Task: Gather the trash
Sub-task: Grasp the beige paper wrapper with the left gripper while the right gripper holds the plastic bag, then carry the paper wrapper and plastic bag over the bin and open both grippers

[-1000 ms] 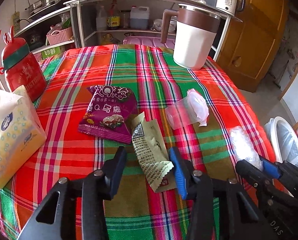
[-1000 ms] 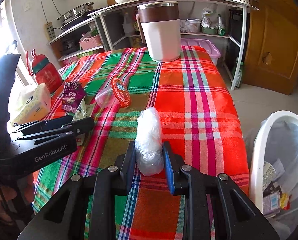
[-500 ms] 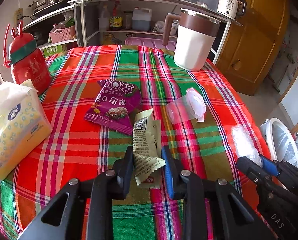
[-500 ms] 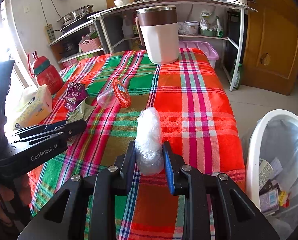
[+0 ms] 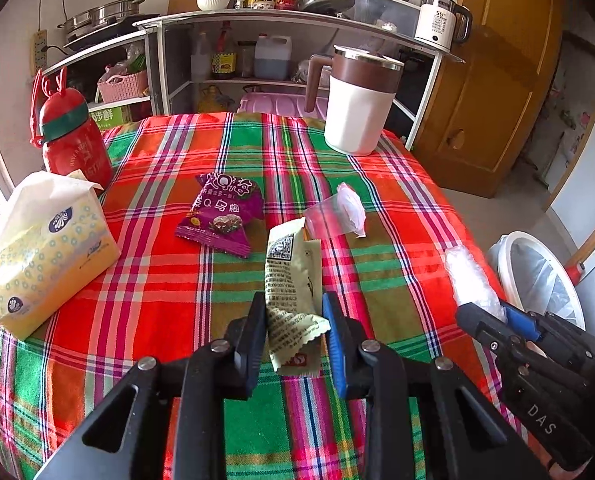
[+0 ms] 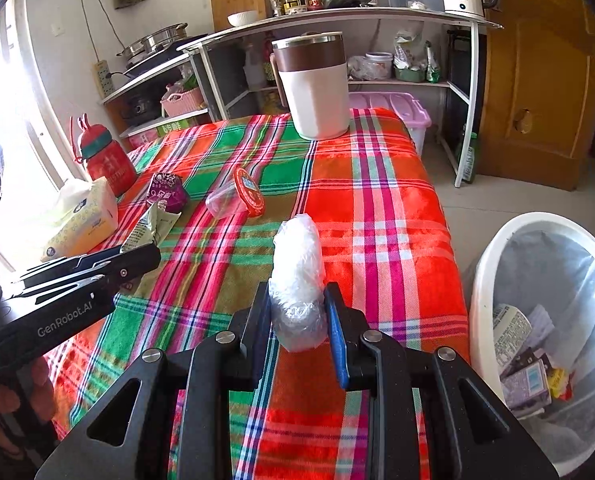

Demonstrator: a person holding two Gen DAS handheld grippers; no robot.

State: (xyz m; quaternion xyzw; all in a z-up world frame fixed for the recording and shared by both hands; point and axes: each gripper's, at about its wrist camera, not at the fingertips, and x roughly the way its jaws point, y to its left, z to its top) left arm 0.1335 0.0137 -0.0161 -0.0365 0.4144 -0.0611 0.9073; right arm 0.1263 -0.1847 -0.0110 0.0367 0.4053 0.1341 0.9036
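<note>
Both grippers carry trash lifted for dumping: the left gripper (image 5: 293,334) clenches a crumpled beige paper wrapper (image 5: 291,280) above the table's near edge, the right gripper (image 6: 297,320) grasps a crinkled clear plastic wad (image 6: 297,280) near the white bin (image 6: 481,300).

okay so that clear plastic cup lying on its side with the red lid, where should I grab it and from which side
Probably across its clear body, coming down from above. The cup lies tipped over on the tablecloth, its red lid standing on edge. The round wall gives two opposite sides to pinch; the lid's thin rim offers little hold. Squeeze gently, as the plastic looks thin.
</note>
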